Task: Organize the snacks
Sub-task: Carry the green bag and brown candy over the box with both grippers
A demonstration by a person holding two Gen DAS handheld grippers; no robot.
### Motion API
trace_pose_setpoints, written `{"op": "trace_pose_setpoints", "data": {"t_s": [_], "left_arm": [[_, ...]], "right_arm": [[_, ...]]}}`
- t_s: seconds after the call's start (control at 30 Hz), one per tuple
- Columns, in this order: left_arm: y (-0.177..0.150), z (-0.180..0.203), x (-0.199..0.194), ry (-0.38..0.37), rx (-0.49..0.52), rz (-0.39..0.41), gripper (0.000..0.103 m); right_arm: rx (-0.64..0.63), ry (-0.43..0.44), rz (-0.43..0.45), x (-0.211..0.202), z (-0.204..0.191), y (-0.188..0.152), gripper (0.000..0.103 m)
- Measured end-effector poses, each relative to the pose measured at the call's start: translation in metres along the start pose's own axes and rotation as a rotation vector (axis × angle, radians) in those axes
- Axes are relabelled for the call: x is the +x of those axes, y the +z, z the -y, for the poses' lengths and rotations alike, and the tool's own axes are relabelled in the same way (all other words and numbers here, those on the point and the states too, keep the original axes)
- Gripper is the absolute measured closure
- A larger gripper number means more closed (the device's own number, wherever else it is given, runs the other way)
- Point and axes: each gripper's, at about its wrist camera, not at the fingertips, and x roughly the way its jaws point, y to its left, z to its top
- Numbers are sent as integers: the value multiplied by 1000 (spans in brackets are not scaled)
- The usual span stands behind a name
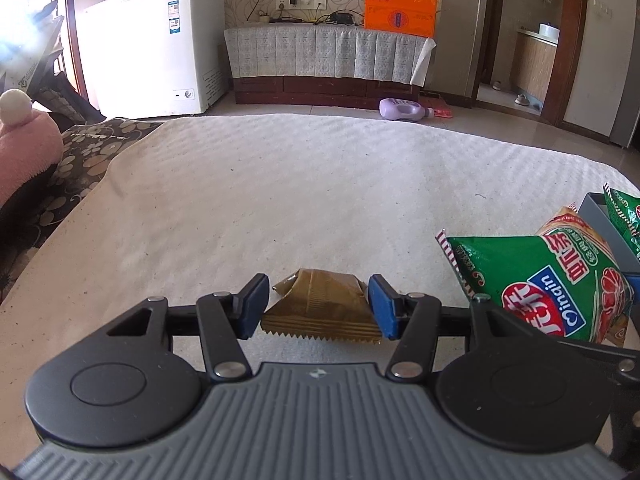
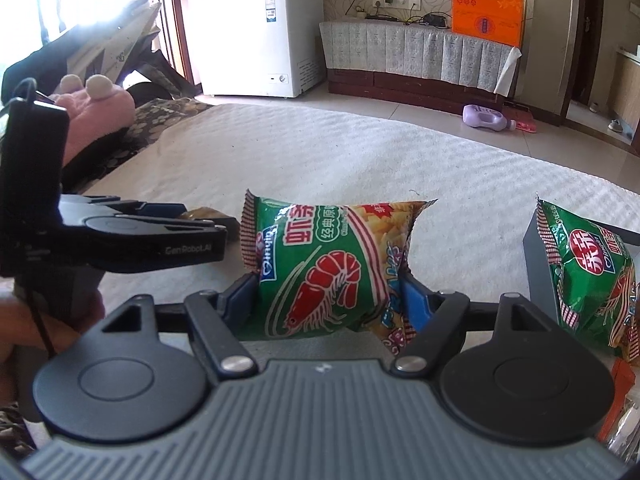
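Note:
A small brown snack packet [image 1: 320, 304] sits between the blue pads of my left gripper [image 1: 318, 309], which is shut on it just above the white bedspread [image 1: 280, 200]. My right gripper [image 2: 328, 300] is shut on a puffy green shrimp-chip bag [image 2: 320, 264], pads pressed into both of its sides. In the left wrist view that bag [image 1: 552, 284] hangs close to the right. The right wrist view shows the left gripper [image 2: 180, 212] from the side, with the brown packet [image 2: 204, 214] at its tip. A second green bag [image 2: 588, 272] stands in a grey box [image 2: 538, 248] at the right.
A pink plush toy [image 2: 100, 100] and a floral cushion [image 1: 80, 152] lie at the bed's left edge. More packets [image 2: 620, 400] show at the lower right. Beyond the bed are a white freezer [image 1: 160, 48], a covered cabinet [image 1: 320, 56] and a purple bottle [image 1: 404, 109] on the floor.

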Motion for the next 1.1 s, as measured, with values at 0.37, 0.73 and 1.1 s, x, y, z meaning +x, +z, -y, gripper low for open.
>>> {"op": "trace_pose_setpoints", "data": {"t_s": [0.37,0.73,1.1], "left_arm": [[3,3,-9,13,3,11,48],[0,9,-9,18,11,-11,66],[-15,-1,16,21,6,-80,16]], "right_arm": [[61,45,52,-19,9,3,27],[62,40,40,-25,16,-3,28],[68,50,-16,-8,17,-6,28]]}}
